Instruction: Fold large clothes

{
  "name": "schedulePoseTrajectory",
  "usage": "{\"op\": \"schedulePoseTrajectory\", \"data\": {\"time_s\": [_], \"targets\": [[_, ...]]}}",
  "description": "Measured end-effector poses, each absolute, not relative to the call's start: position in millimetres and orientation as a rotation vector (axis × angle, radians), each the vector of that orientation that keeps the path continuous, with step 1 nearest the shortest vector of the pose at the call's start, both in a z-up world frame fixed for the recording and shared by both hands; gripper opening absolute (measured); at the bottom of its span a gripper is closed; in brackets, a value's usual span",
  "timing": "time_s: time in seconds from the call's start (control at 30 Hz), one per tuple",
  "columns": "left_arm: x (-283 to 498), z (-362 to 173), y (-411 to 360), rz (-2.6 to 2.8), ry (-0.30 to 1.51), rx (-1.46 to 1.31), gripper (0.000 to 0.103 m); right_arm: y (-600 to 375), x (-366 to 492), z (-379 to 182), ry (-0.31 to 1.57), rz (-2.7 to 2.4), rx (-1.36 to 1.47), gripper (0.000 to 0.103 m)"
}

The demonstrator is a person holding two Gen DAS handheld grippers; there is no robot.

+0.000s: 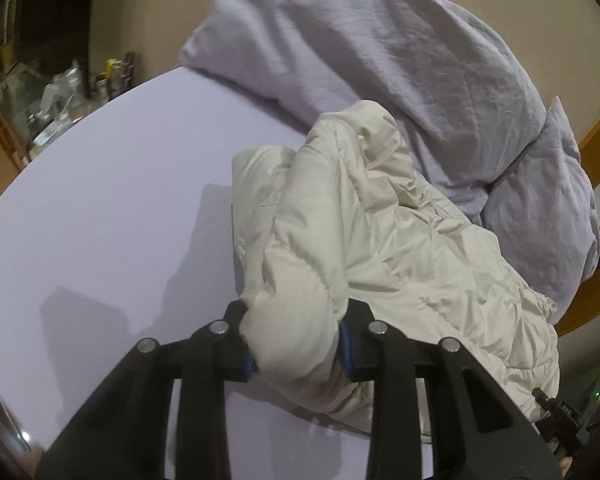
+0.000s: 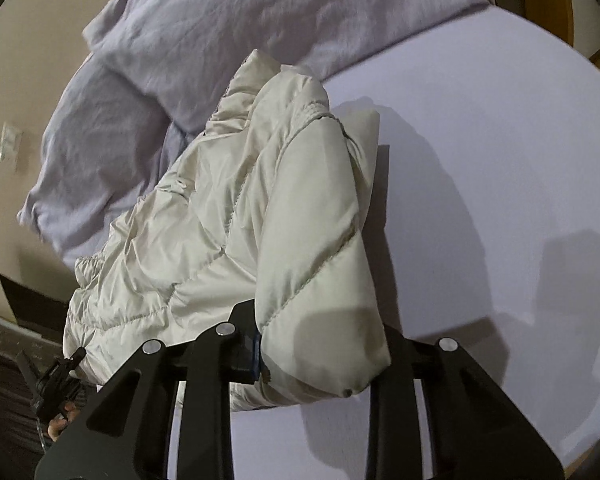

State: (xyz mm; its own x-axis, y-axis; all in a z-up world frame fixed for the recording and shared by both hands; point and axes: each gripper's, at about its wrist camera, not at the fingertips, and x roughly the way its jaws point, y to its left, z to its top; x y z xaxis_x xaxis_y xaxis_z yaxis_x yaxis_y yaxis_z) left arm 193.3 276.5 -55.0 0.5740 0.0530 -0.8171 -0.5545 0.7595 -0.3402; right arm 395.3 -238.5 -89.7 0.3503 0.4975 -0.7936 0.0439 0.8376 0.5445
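Note:
A cream quilted puffer jacket [image 1: 380, 240] lies bunched on a pale lavender bed sheet [image 1: 120, 200]. My left gripper [image 1: 296, 344] is shut on a thick padded fold of the jacket at its near edge, fabric bulging between the fingers. In the right wrist view the same jacket [image 2: 228, 216] shows, and my right gripper [image 2: 320, 352] is shut on another padded fold, likely a sleeve, that drapes over its right finger and hides it. The other gripper's tip [image 2: 56, 376] shows at the lower left.
A rumpled lavender duvet [image 1: 400, 52] is heaped behind the jacket, against a beige wall. A cluttered shelf [image 1: 52, 100] stands off the bed's far left. A wooden bed frame [image 2: 556, 4] runs along the far edge. Bare sheet [image 2: 500, 168] lies beside the jacket.

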Motion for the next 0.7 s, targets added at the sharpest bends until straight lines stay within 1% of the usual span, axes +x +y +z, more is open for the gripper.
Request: {"op": "schedulePoseTrajectory", "data": {"time_s": [0.13, 0.23, 0.33, 0.43, 0.5, 0.53, 0.6, 0.7], "targets": [[149, -54, 278, 0.407, 0.900, -0.641, 0.031, -252, 361, -86, 1.197, 0.350, 0.522, 0.027], [124, -57, 278, 0.433, 0.908, -0.659, 0.031, -281, 331, -79, 1.201, 0.365, 0.502, 0.028], [109, -62, 277, 0.449, 0.913, -0.673, 0.034, -283, 323, -71, 1.200, 0.351, 0.449, 0.034], [103, -63, 276, 0.482, 0.911, -0.683, 0.045, -291, 317, -58, 1.190, 0.305, 0.380, 0.047], [100, -65, 278, 0.514, 0.903, -0.708, 0.057, -290, 319, -41, 1.138, 0.241, 0.303, 0.063], [99, -65, 279, 0.518, 0.896, -0.721, 0.060, -291, 320, -35, 1.110, 0.234, 0.282, 0.066], [98, -66, 281, 0.527, 0.886, -0.735, 0.071, -286, 326, -19, 1.065, 0.235, 0.234, 0.068], [101, -67, 279, 0.524, 0.882, -0.733, 0.078, -271, 332, -8, 1.042, 0.275, 0.182, 0.068]]}}
